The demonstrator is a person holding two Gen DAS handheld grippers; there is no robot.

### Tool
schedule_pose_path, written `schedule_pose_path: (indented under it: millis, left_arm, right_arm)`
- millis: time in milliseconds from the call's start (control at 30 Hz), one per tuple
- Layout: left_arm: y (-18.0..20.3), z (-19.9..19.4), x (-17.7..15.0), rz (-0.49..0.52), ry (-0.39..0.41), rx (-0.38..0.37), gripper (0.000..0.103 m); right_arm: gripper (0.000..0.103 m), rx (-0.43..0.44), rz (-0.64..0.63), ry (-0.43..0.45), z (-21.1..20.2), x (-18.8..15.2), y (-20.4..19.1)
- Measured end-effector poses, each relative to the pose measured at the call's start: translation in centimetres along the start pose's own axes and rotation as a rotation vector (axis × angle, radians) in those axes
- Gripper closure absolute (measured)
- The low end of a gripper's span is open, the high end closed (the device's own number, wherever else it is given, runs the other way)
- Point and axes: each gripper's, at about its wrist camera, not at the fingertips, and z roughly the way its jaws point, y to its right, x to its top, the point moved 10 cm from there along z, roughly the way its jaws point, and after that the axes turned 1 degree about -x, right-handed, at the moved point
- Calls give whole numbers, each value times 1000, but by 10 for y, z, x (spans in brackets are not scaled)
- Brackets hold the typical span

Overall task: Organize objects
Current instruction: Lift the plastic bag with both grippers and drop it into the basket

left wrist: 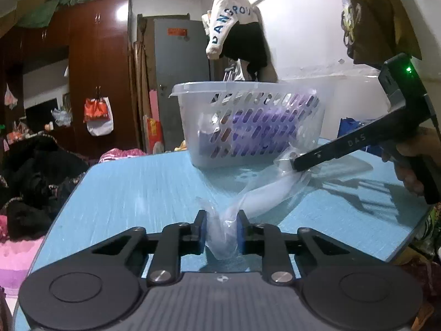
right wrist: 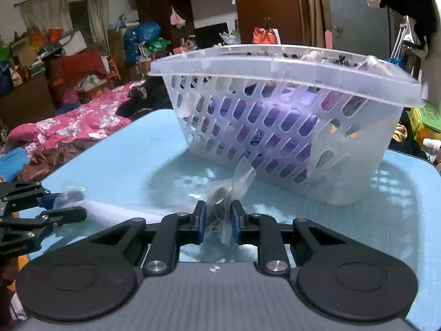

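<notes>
A clear plastic bag with a white object inside is stretched low over the blue table. My left gripper is shut on one end of the bag. My right gripper is shut on the other end; it also shows in the left wrist view at the right. The left gripper shows in the right wrist view at the far left. A white perforated basket with purple items inside stands on the table just beyond the bag.
The table's edges are near on the left and the right. A bed with a pink blanket and dark clothes lies to the left. A wardrobe and hanging clothes stand behind.
</notes>
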Motion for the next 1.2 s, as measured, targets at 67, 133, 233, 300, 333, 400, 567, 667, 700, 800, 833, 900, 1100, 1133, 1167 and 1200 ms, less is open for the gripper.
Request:
schedule_pose_path:
  millis: [67,133,233,300,333,400,567,667,700,800,833,900,1100,1133,1167,1200]
  left_arm:
    - [3,-3,2,21,19,0,79]
    - [5,-6,4,30,31,-8,80]
    - [9,-11,8,44,57,-11,80]
    - [11,-14,10,53,71,-17,80]
    - [12,-14,11,55,74,-22,80]
    - [14,-17,14,57,87,-28,80]
    - [20,-29,38,82,151,-29,80]
    - [25,-40,68,109,216,-24,80]
    - [26,-42,80,122,239,-21,80]
    - [29,-43,123,145,304,-20,80]
    - [29,-41,139,151,327,-17,80]
    - [28,-30,170,170,352,-8,80]
    - [15,45,228,167,298,3,79]
    - [11,57,228,160,277,7,79]
    - [6,74,229,146,250,6,79]
    - [3,86,227,136,231,8,79]
  right_arm:
    - [84,2,-1,14,-5,0,-1]
    - [85,4,2,21,-10,0,-1]
    - [85,19,15,37,-15,1,-1]
    - [85,21,19,55,-20,2,0]
    - [85,23,23,63,-24,3,0]
    - [86,25,27,80,-30,6,0]
    - [86,22,16,149,-54,24,-3]
    - [86,7,5,225,-79,48,-6]
    - [86,-2,0,252,-88,57,-5]
    - [86,-37,-6,314,-107,89,0]
    - [86,-49,-4,332,-111,101,4]
    - [86,-83,10,363,-113,128,15]
    - [86,-172,74,360,-76,170,59]
    - [86,-184,83,344,-65,172,66]
    - [86,-184,93,329,-56,171,72]
    - [86,-188,99,311,-43,170,77]
